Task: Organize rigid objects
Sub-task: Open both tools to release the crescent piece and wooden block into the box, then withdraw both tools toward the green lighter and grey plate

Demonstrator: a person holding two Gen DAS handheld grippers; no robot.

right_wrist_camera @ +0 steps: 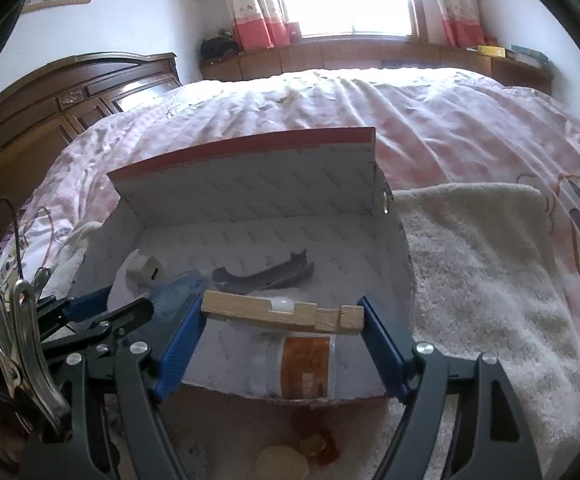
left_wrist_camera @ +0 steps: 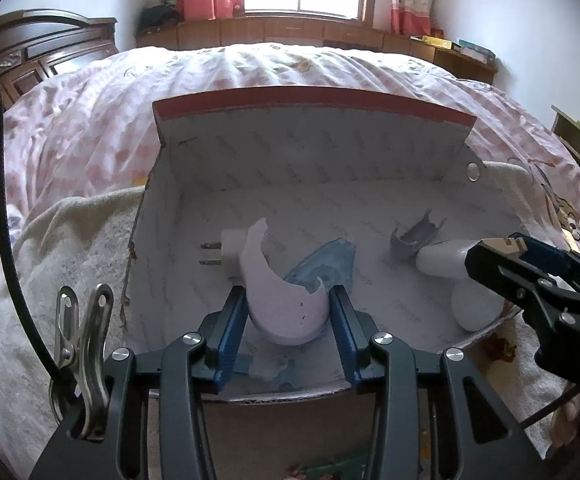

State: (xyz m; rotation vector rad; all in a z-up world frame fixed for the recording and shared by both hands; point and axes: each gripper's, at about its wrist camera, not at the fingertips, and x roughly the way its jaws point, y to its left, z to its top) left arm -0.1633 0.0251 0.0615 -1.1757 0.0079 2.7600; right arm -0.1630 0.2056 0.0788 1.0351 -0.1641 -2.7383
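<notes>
Open cardboard box (left_wrist_camera: 369,160), lid flap upright at the far side, set on a cream towel (right_wrist_camera: 489,260) over a pink-patterned bed cover (left_wrist_camera: 90,120). Left gripper (left_wrist_camera: 288,320): clenched on a curved white shell fragment (left_wrist_camera: 282,304), held over the box's near left part. Right gripper (right_wrist_camera: 282,316): grasping a notched wooden block (right_wrist_camera: 282,314) end to end, held over the box's near right part. Lying in the box: white plug adapter (left_wrist_camera: 230,252), far left; blue translucent piece (left_wrist_camera: 325,264), centre; grey curved clip (left_wrist_camera: 413,240), far right; white bottle (left_wrist_camera: 441,260), right; white ball (left_wrist_camera: 473,308), near right.
</notes>
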